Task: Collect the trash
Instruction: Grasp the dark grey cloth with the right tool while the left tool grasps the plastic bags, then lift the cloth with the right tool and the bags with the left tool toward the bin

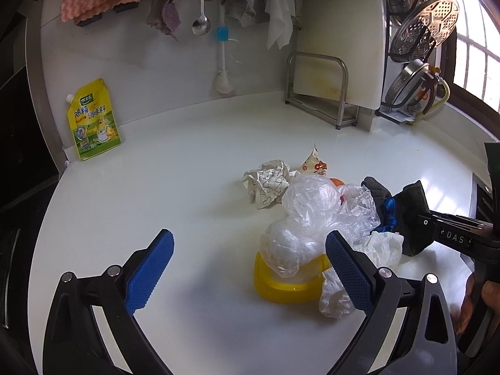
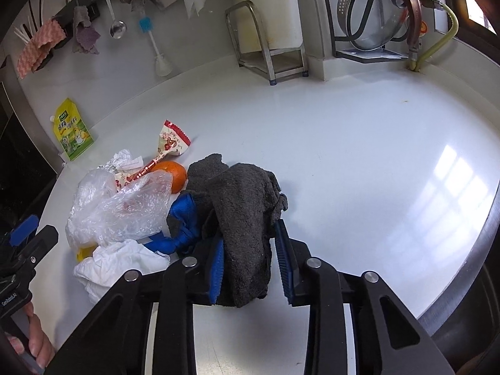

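Dark grey terry cloth (image 2: 247,218) clamped between right gripper (image 2: 250,268) fingers, lower centre; left gripper (image 1: 250,268) fingers wide, flanking yellow plastic tub (image 1: 281,284) on white bench (image 1: 156,172).

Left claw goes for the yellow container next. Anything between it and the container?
Yes. A clear plastic bag lies over the yellow container, and a white tissue crowds its right side; the open left claw has bare counter otherwise.

A yellow seasoning pouch (image 1: 93,121) leans against the backsplash (image 1: 156,62).
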Motion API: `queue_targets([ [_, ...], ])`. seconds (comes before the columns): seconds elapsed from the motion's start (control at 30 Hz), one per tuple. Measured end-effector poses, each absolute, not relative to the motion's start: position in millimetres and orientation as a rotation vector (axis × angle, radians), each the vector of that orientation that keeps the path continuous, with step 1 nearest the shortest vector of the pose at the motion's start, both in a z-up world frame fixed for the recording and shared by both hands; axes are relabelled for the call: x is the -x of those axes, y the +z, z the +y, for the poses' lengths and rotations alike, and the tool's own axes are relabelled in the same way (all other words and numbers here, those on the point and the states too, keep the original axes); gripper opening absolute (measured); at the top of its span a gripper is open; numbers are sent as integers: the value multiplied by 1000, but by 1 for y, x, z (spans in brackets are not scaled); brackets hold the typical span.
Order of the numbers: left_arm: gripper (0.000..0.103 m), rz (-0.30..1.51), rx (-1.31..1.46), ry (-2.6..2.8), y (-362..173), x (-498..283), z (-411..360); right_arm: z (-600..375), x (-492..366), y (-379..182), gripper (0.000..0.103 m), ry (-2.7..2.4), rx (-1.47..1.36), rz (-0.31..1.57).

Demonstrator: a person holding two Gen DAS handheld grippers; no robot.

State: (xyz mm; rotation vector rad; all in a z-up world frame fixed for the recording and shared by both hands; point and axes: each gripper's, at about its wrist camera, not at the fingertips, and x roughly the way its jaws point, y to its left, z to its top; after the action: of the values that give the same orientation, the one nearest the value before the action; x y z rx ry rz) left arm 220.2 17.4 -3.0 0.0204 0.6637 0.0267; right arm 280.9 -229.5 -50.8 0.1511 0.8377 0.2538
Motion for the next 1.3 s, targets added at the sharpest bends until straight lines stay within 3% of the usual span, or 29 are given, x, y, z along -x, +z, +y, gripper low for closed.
queue_targets([
  [0.47, 95, 749, -25, -6, -19, -259, -4, -266, -273, -36, 22, 214, -278, 788],
  [0.7, 46, 757, -78, -19, -24, -259, -13, -261, -270, -34, 22, 222, -255, 782],
  [0.8, 36, 743, -79, -33, -20, -257, -14, -259, -269, -33, 22, 221, -238, 775],
  [1.3, 33, 661, -53, -51, 12, -242, -10, -273, -237, 15, 22, 200, -208, 528],
])
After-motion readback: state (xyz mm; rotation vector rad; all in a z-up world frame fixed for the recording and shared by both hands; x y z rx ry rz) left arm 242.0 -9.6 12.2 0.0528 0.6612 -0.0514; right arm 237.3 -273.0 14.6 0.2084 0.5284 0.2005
